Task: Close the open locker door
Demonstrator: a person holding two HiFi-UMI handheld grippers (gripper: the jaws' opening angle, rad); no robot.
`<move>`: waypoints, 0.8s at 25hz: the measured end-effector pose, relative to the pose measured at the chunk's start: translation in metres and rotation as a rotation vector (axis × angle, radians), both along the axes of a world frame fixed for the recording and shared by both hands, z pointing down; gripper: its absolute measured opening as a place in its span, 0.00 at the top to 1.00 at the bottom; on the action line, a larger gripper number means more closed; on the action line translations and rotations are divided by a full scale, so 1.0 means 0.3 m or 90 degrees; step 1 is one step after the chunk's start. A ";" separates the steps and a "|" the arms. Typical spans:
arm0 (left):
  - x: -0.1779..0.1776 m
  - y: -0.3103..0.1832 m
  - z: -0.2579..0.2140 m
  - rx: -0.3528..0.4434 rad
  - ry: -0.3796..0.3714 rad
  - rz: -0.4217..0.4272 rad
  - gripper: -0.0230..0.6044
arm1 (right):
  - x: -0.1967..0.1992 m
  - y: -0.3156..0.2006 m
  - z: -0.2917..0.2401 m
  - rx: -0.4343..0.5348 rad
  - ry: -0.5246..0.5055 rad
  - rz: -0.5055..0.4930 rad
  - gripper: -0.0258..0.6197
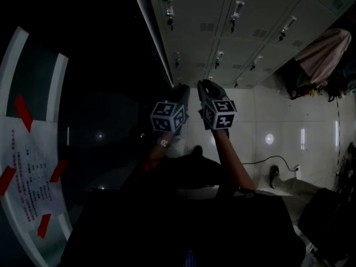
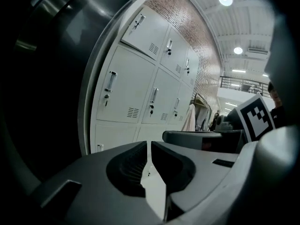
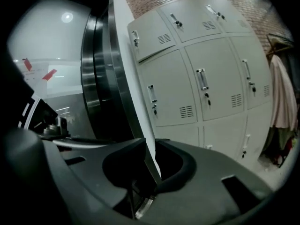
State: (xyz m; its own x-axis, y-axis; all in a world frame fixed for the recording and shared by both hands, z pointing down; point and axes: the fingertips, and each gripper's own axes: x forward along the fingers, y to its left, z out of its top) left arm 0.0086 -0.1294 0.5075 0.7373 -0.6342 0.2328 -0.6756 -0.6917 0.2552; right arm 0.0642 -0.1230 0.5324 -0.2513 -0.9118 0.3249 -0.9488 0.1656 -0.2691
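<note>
Grey lockers (image 1: pixel 239 15) fill the wall ahead. In the right gripper view the top-left locker door (image 3: pixel 152 39) shows a dark gap under its lower edge, as if slightly ajar. A thin white panel edge (image 3: pixel 140 125) runs down beside the left end of the lockers and passes between the jaws of my right gripper (image 3: pixel 149 146). The jaws stand a little apart and I see a gap on the panel's right side. My left gripper (image 2: pixel 149 146) is beside it, jaws closed to a slit with nothing between them. Both grippers (image 1: pixel 182 89) (image 1: pixel 208 85) are held up side by side.
A dark steel column (image 3: pixel 96 78) stands left of the lockers. A curved white sign with red tape (image 1: pixel 28 166) is at far left. Clothes (image 1: pixel 322 54) hang at the right end of the lockers. A cable (image 1: pixel 267 160) lies on the white floor.
</note>
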 end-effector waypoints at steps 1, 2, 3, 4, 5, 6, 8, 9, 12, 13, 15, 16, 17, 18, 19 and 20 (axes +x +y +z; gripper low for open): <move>0.014 0.043 0.016 -0.003 -0.009 0.002 0.91 | 0.019 0.044 0.012 -0.006 -0.004 0.013 0.86; 0.025 0.080 0.035 -0.010 -0.017 0.001 0.91 | 0.035 0.083 0.028 -0.014 -0.006 0.023 0.86; 0.031 0.110 0.051 -0.018 -0.023 -0.001 0.91 | 0.047 0.115 0.044 -0.024 -0.007 0.031 0.86; 0.036 0.132 0.060 -0.023 -0.027 -0.002 0.91 | 0.055 0.141 0.059 -0.036 -0.007 0.036 0.86; 0.040 0.148 0.060 -0.024 -0.029 -0.001 0.91 | 0.062 0.162 0.071 -0.049 -0.007 0.041 0.86; 0.046 0.161 0.054 -0.021 -0.031 0.003 0.91 | 0.066 0.181 0.082 -0.061 -0.005 0.045 0.86; 0.058 0.175 0.038 -0.012 -0.032 0.013 0.91 | 0.067 0.210 0.093 -0.075 0.002 0.048 0.86; 0.061 0.176 0.029 -0.007 -0.031 0.017 0.91 | 0.063 0.217 0.091 -0.076 0.006 0.048 0.86; 0.058 0.159 -0.002 0.004 -0.019 0.016 0.91 | 0.043 0.204 0.066 -0.068 0.019 0.042 0.86; 0.052 0.154 -0.010 0.006 -0.015 0.014 0.91 | 0.032 0.195 0.055 -0.064 0.024 0.037 0.86; 0.037 0.149 -0.020 0.008 -0.012 0.013 0.91 | 0.005 0.180 0.040 -0.056 0.031 0.027 0.86; 0.028 0.145 -0.022 0.010 -0.014 0.014 0.91 | -0.009 0.171 0.036 -0.055 0.034 0.022 0.86; 0.018 0.139 -0.024 0.012 -0.015 0.014 0.91 | -0.024 0.162 0.033 -0.054 0.036 0.017 0.86; 0.008 0.132 -0.025 0.011 -0.013 0.013 0.91 | -0.038 0.155 0.029 -0.052 0.039 0.012 0.86; -0.001 0.126 -0.025 0.010 -0.009 0.011 0.91 | -0.051 0.151 0.025 -0.051 0.042 0.007 0.86; -0.008 0.120 -0.025 0.008 -0.004 0.010 0.91 | -0.062 0.147 0.021 -0.048 0.045 0.002 0.86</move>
